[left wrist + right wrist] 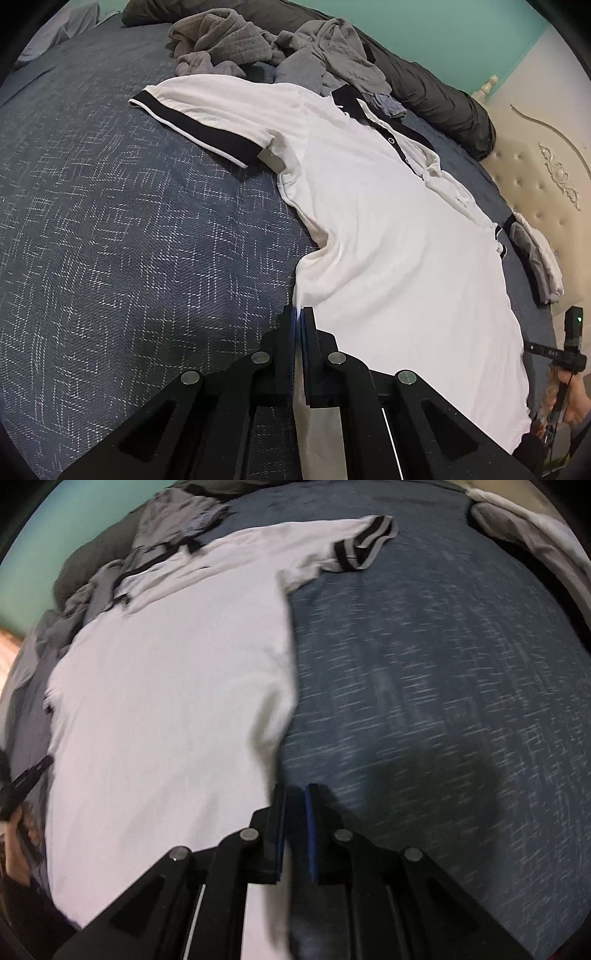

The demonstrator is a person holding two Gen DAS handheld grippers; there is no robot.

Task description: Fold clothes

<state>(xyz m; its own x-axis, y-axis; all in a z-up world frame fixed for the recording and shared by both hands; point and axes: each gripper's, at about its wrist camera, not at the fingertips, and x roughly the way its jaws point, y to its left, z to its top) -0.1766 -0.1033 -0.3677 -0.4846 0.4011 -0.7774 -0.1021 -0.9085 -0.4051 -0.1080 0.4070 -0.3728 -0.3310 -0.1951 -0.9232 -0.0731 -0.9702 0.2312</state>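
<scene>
- The bed (110, 221) fills most of both views, spread under and ahead of each gripper; its cover is a dark blue weave flecked with broken white lines. The right wrist view is smeared with blur, so the pattern there reads only as streaks.
- A white polo shirt (369, 221) lies flat on the bed, front up, stretching away from both grippers. Its collar, button placket and sleeve cuffs are black. A small dark mark sits on the chest, too tiny to read.
- Beyond the shirt's collar, far ahead of the left gripper, a heap of crumpled grey clothes (229, 40) rests against a dark rolled duvet (443, 107).
- To the far right of the left gripper stands a cream tufted headboard (546, 192) with carved scrollwork, cut off by the lens edge.
- Folded pale laundry (543, 258) sits by the headboard, partly out of view.
- The left gripper (298, 317) is pinched tight on the shirt's hem corner; white cloth runs between its pads and back underneath.
- The right gripper (295, 794) sits at the opposite hem corner with a narrow gap showing between its blue-edged pads; blur makes it hard to tell whether cloth is caught there.
</scene>
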